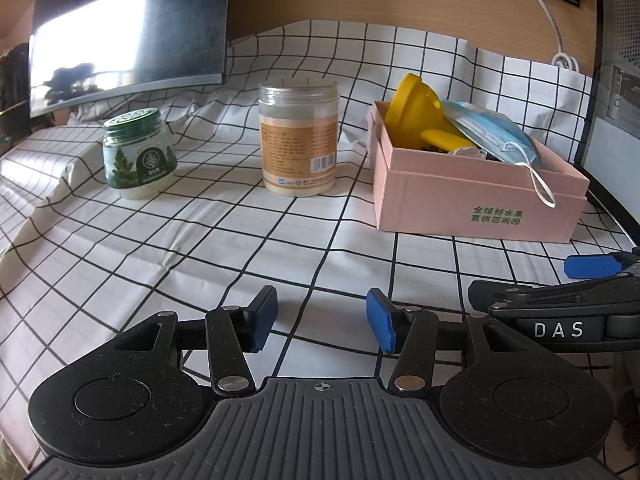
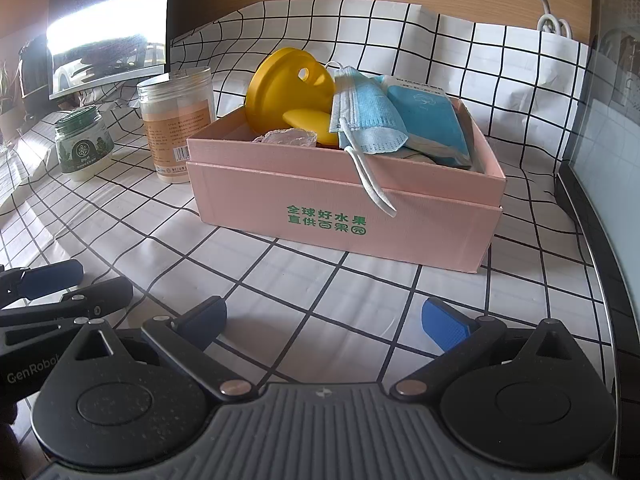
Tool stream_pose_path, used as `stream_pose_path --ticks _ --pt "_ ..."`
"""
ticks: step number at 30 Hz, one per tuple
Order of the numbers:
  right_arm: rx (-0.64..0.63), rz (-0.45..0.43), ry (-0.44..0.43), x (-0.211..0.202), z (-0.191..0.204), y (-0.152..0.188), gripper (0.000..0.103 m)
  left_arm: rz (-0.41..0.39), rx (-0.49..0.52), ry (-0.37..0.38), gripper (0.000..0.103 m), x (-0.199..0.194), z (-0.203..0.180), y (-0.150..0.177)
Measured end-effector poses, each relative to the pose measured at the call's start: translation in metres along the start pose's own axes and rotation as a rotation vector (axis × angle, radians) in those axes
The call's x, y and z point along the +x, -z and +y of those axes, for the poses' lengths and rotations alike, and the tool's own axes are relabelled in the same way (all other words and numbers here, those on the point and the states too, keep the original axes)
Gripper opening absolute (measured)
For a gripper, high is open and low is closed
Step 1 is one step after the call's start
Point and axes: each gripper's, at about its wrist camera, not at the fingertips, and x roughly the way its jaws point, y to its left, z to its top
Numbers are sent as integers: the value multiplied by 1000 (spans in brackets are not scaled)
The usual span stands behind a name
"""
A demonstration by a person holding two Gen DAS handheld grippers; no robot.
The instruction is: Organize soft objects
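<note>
A pink cardboard box (image 2: 340, 224) with green print stands on the checked tablecloth; it also shows in the left wrist view (image 1: 472, 204). Inside lie a yellow funnel-like piece (image 2: 276, 84), blue face masks (image 2: 368, 120) with a white ear loop hanging over the front wall, a blue tissue pack (image 2: 424, 116) and a crumpled clear wrapper (image 2: 288, 138). My left gripper (image 1: 322, 320) is open and empty, low over the cloth left of the box. My right gripper (image 2: 324, 320) is open and empty in front of the box.
A green-lidded jar (image 1: 138, 152) and a taller clear jar with an orange label (image 1: 298, 140) stand left of the box. A dark monitor (image 1: 128, 32) leans at the back left. A white cable (image 1: 548, 20) hangs at the back right. A dark edge (image 2: 592, 232) borders the cloth on the right.
</note>
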Motion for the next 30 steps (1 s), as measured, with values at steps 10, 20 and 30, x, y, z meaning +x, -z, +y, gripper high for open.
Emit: stream_pose_path --ticks 10,20,30 --pt "0 0 0 0 0 0 103 0 -1 -3 54 0 0 0" --pt "0 0 0 0 0 0 103 0 0 -1 54 0 -1 0" --pt "0 0 0 0 0 0 103 0 10 12 54 1 2 0"
